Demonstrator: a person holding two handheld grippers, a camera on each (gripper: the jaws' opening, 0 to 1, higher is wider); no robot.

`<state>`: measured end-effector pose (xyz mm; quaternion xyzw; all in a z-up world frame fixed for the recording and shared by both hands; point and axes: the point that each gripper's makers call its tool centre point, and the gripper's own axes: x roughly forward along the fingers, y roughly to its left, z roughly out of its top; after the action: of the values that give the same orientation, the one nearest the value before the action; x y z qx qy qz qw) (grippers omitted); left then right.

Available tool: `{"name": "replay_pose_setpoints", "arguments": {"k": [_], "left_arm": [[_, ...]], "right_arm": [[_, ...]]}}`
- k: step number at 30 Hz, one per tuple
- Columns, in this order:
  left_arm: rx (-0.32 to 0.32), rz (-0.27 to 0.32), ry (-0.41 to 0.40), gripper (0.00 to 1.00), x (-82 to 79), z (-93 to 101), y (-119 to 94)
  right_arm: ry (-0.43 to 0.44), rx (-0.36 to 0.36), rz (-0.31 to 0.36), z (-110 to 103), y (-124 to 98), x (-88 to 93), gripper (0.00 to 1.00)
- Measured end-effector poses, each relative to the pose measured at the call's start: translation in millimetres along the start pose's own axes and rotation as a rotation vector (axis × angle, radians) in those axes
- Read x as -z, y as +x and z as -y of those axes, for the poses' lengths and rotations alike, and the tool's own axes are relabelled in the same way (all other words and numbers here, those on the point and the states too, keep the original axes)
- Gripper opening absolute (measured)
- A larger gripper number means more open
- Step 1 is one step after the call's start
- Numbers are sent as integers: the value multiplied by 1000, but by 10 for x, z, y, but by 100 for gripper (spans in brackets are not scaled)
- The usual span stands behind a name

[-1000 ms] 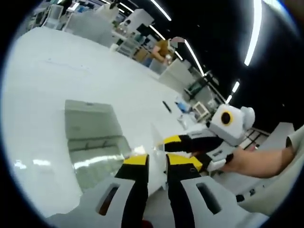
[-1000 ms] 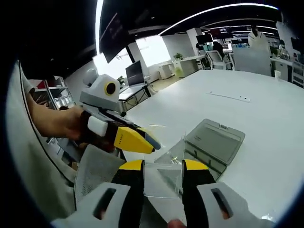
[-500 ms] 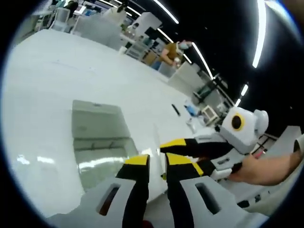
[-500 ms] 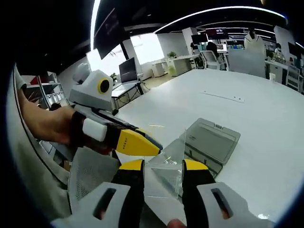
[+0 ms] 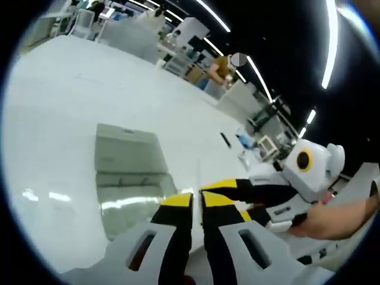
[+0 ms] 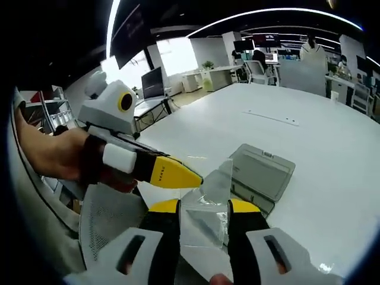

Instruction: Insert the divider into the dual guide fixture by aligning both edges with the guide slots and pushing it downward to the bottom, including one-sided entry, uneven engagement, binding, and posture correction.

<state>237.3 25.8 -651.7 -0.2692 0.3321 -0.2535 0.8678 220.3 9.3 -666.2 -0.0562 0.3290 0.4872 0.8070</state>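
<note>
Left gripper view. The left gripper (image 5: 197, 200), with black jaws tipped in yellow, rose from the bottom of the frame; its jaws stood nearly together, and whether anything thin was pinched between them could not be told. Just to its right the right gripper (image 5: 228, 187) reached in, held by a person's hand (image 5: 329, 218). Beyond the jaw tips, on the white bench (image 5: 65, 113), lay the clear rectangular plastic case with its lid swung open (image 5: 127, 172) — the dual guide fixture, as far as could be judged.

Right gripper view. The right gripper (image 6: 203, 206) had its jaws clamped on the lower part of the thin transparent plastic divider sheet (image 6: 209, 199), which stood roughly upright between the yellow tips and rose above them. The left gripper (image 6: 181, 176) came in from the left with its yellow tips closed to a point just beside the sheet's upper left part; contact could not be confirmed. The divider was held above the bench (image 6: 332, 154), in front of the open case (image 6: 261, 172) and apart from it — no edge was in any slot.
</note>
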Motion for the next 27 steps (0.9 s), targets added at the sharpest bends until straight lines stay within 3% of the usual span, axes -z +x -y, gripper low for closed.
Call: {"name": "replay_pose_setpoints", "arguments": {"k": [11,27], "left_arm": [[-3,-1,-44,0,21,-16,27],[31,-8,-41,0,11,13,42]], "right_arm": [[-2,31,-13,13,14,20,26],[8,28,-5,32,5,14,28]]}}
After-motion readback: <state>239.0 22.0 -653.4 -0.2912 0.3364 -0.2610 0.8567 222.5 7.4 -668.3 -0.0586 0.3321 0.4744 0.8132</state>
